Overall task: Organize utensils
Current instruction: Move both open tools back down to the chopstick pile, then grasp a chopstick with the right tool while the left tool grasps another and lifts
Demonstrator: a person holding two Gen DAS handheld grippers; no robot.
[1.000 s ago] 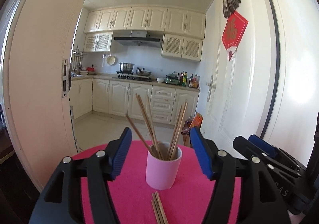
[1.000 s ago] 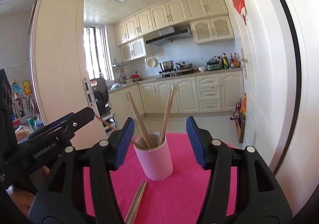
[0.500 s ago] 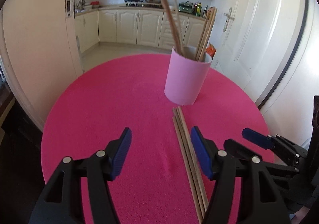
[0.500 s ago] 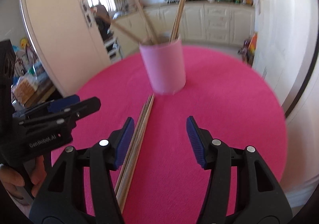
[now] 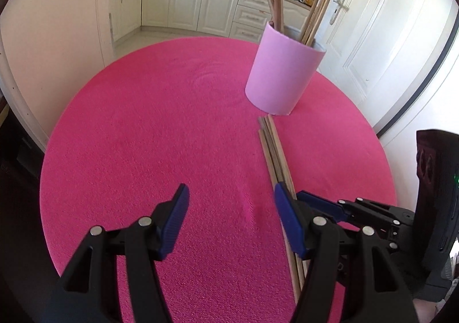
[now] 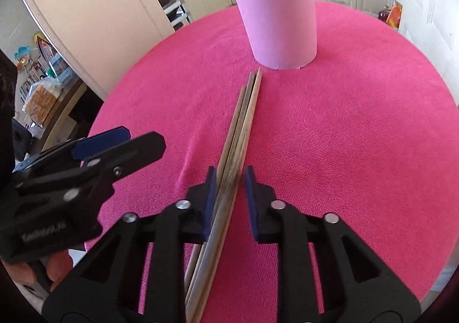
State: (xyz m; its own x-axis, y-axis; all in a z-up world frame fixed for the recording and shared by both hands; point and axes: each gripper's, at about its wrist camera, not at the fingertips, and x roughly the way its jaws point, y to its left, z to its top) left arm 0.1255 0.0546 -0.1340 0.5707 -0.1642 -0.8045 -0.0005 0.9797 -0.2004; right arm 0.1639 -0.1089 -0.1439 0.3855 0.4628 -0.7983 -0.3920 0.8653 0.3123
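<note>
A pink cup (image 5: 282, 73) holding several wooden chopsticks stands at the far side of a round pink table (image 5: 160, 127); it also shows in the right wrist view (image 6: 276, 18). A bundle of loose chopsticks (image 6: 241, 122) lies flat in front of the cup, also seen in the left wrist view (image 5: 275, 156). My right gripper (image 6: 229, 179) is low over the bundle, its jaws narrowed around it with a gap on the right side. My left gripper (image 5: 229, 202) is open and empty over bare cloth, left of the bundle.
The table's edge curves close on all sides. A white door (image 5: 381, 44) stands right of the table and a cream wall panel (image 6: 94, 15) left. Kitchen cabinets (image 5: 200, 7) lie beyond. The left gripper shows in the right wrist view (image 6: 86, 162).
Both grippers have tilted down and dropped toward the table. The right gripper has narrowed its jaws around the loose chopsticks. The left gripper stays wide open.
</note>
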